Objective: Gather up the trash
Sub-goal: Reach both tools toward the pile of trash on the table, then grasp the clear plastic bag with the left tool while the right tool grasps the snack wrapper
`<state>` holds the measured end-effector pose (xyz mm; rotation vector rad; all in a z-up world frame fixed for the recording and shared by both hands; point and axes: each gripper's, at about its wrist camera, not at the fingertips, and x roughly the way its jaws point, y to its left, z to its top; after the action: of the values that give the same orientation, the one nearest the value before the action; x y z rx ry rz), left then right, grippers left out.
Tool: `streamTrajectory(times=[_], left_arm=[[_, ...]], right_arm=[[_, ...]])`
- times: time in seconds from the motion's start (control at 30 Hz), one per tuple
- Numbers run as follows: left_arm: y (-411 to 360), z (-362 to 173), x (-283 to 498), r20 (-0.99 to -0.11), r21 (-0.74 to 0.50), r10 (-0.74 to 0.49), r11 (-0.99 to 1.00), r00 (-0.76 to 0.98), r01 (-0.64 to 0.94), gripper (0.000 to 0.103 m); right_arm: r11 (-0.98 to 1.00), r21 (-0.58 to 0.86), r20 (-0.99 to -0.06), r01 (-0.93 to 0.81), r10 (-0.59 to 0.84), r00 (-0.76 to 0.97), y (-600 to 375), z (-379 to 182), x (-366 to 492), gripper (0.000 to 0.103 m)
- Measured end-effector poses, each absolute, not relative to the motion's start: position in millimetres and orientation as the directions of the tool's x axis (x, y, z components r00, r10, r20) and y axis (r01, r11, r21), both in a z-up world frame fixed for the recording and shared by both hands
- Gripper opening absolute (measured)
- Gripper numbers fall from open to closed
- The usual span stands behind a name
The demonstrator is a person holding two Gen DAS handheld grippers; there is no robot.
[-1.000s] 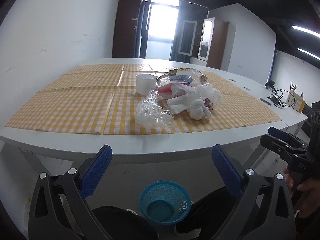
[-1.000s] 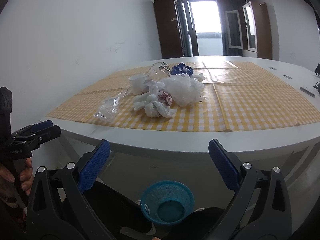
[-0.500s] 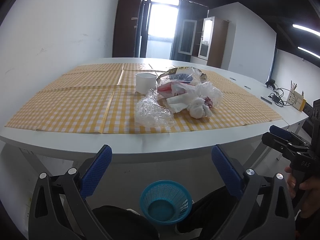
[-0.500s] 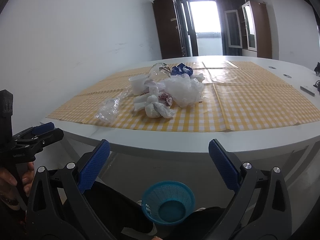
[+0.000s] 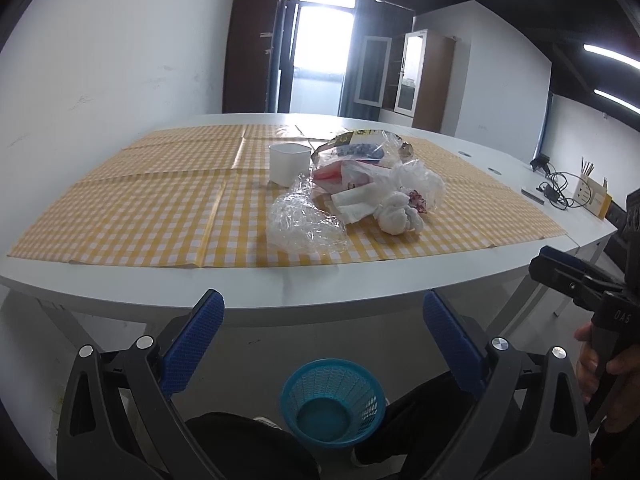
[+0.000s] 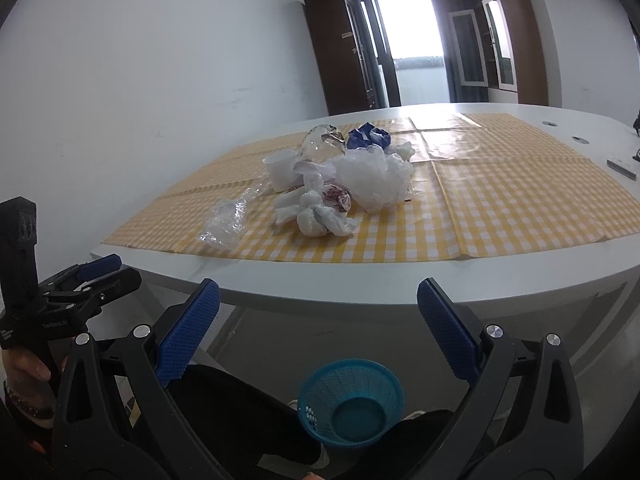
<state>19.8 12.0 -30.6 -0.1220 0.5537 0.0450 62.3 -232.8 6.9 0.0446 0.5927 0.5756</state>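
Note:
A pile of trash lies on the yellow checked tablecloth: a clear crumpled plastic wrap, a knotted white tissue bundle, a clear plastic bag, a snack bag and a white cup. A blue basket stands on the floor below the table edge. My left gripper is open and empty, short of the table. My right gripper is open and empty too.
The white table has its front edge just ahead of both grippers. Cables and a small box sit at its far right. A white wall is on the left. My dark-clothed legs are beside the basket.
Both grippers have drifted slightly, and the trash pile now sits a little lower in both views. Nothing was taken hold of.

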Motion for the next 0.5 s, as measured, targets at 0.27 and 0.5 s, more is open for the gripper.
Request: streamTrajectory(times=[0.27,0.5], left_arm=[[22.6,-21.7,49.6,-0.531,-0.104,0.014,0.991,0.847,-0.081,0.097],[31.9,-23.8,84.6,-0.56,-0.083,0.028,0.993,0.828,-0.09,0.09]], right_arm=[[0.821,0.206,-0.478,-0.533,0.56,0.677,-219.0,40.1,109.4,0.094],[0.818,0.187,-0.501,-0.544,0.556,0.663,-203.4,53.8,163.2,0.094]])
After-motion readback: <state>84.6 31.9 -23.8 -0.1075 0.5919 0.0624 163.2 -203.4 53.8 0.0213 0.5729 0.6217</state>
